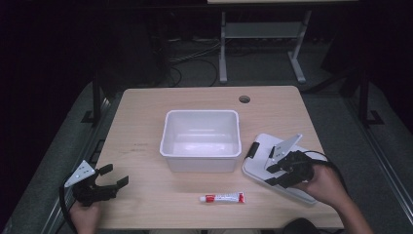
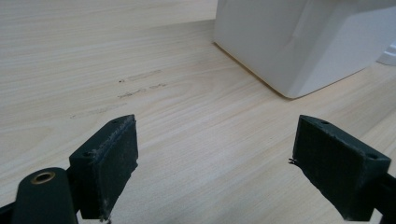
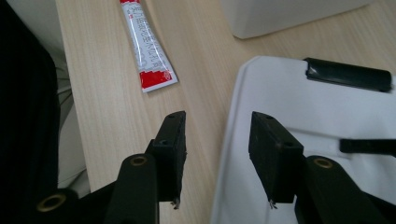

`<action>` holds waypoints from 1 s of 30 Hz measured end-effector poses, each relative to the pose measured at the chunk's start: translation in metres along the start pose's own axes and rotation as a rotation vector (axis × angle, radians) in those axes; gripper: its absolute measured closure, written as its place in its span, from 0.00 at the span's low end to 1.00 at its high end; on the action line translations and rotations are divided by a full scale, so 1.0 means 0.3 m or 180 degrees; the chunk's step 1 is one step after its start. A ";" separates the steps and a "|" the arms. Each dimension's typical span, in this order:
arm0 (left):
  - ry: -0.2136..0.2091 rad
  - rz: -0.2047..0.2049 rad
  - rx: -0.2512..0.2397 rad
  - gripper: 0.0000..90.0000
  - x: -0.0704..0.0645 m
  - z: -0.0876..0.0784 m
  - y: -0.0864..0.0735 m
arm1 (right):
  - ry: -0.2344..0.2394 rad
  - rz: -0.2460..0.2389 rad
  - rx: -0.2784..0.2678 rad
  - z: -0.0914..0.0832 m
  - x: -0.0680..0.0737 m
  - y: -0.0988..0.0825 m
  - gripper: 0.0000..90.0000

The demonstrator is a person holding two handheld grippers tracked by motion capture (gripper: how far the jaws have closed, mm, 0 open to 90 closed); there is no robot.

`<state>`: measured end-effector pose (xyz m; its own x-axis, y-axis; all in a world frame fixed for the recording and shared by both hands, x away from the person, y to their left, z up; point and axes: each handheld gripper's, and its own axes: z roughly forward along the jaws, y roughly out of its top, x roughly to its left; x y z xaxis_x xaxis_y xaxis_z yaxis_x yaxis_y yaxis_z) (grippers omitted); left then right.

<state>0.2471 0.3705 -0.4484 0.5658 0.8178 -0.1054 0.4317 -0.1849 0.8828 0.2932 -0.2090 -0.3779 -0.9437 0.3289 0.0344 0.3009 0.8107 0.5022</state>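
Two grippers, one lid in play.
Lid: white bin lid (image 1: 260,163) with black latch clips lay flat on the table, right of the bin, just beside it; the right gripper hung over its near edge.
Lid edge: in the right gripper view the rim of the lid (image 3: 299,98) ran between the two jaws, one jaw over bare wood, the other over the lid. Pads did not press on it as far as I could tell.
Right gripper: right gripper (image 1: 280,174) stood partly open, nothing held; reads as lining up to straddle the rim.
Bin: white plastic bin (image 1: 168,141) sat mid-table, uncovered, looked empty inside.
Tube: white tube with red ends (image 1: 222,198) lay on its side near the front edge of the table, between the two hands, apart from bin and lid.
Left gripper: left gripper (image 1: 111,176) parked at the front-left corner, jaws wide, nothing between them; it pointed across bare wood at the corner of the bin (image 2: 299,46).
Table: light wood table (image 1: 141,117), cable hole at the back.
Progress: early, by my read. Lid not gripped, not lifted, bin not covered, tube untouched.
Left to do: close on the rim, lift, carry over the bin, seat it.
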 end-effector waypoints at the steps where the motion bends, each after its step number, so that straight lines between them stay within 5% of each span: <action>1: -0.0001 -0.0004 0.0003 0.15 0.000 0.000 0.000 | 0.0025 -0.0024 0.0011 0.009 0.004 0.007 0.61; 30: 0.0007 -0.0022 -0.0018 0.15 0.004 -0.006 -0.002 | 0.0349 -0.0594 0.0179 0.169 0.147 0.224 0.59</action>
<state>0.2463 0.3727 -0.4484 0.5614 0.8201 -0.1105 0.4316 -0.1763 0.8846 0.2790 -0.1154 -0.3864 -0.9921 0.1185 0.0408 0.1239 0.8794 0.4597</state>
